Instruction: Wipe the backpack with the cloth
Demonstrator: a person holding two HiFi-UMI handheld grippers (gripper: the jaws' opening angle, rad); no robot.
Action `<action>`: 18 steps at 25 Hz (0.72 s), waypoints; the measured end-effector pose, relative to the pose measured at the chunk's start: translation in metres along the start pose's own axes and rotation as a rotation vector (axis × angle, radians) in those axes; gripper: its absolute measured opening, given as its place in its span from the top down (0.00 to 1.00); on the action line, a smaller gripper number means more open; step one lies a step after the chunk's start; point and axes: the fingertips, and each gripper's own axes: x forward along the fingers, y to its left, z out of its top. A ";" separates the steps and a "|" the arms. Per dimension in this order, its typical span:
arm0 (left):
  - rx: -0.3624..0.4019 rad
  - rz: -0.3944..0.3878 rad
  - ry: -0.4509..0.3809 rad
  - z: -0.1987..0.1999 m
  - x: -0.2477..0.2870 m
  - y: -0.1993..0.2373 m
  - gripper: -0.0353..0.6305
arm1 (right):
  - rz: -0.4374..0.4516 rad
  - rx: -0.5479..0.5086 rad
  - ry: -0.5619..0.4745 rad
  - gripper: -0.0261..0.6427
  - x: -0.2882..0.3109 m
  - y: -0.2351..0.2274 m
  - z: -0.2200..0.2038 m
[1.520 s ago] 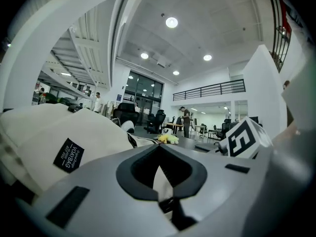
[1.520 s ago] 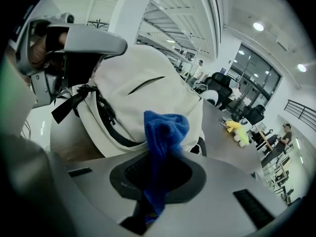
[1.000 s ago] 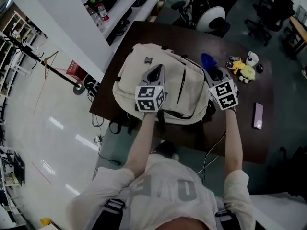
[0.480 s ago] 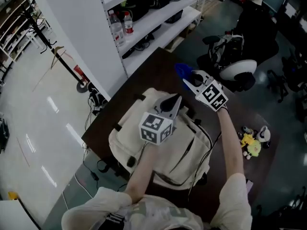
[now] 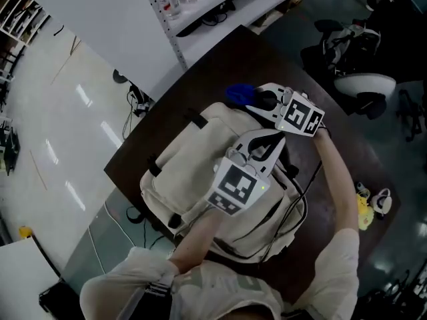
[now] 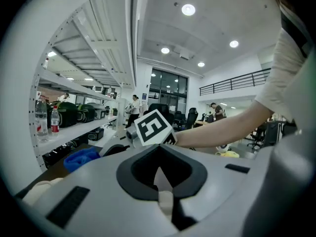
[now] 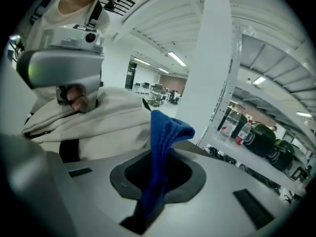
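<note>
right hand-held gripper [image 5: 261, 103]: clamped on blue cloth [image 5: 237, 93]
left hand-held gripper [image 5: 267, 142]: jaws together, empty
backpack [image 5: 190, 155]: on desk [image 5: 220, 59], beneath my left
risk: i drag bunched cloth, unpinned backpack slides

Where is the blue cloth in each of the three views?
Head view: cloth upper middle, at the backpack's far edge, in the right tongs.
Left gripper view: cloth lower left.
Right gripper view: cloth in the centre, pinched in the tongs.
Shared landmark: the bottles.
</note>
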 end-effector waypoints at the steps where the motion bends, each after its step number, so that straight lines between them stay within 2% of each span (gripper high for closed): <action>1: -0.025 -0.009 0.001 -0.002 -0.001 0.000 0.94 | 0.043 0.000 0.002 0.90 0.008 0.010 -0.004; 4: -0.133 -0.030 -0.029 0.000 -0.006 0.006 0.94 | 0.134 -0.010 -0.002 0.90 0.024 0.034 -0.010; 7: -0.181 -0.034 -0.057 0.004 -0.004 0.013 0.94 | 0.125 -0.018 -0.023 0.90 0.023 0.035 -0.010; 10: -0.150 -0.017 -0.037 0.000 -0.003 0.011 0.94 | 0.115 -0.042 0.002 0.90 0.017 0.037 -0.015; 14: -0.096 0.007 -0.005 -0.007 -0.001 0.009 0.94 | 0.148 -0.059 0.045 0.90 0.001 0.057 -0.019; 18: -0.103 0.015 -0.001 -0.008 0.001 0.010 0.94 | 0.146 -0.058 0.080 0.90 -0.018 0.072 -0.025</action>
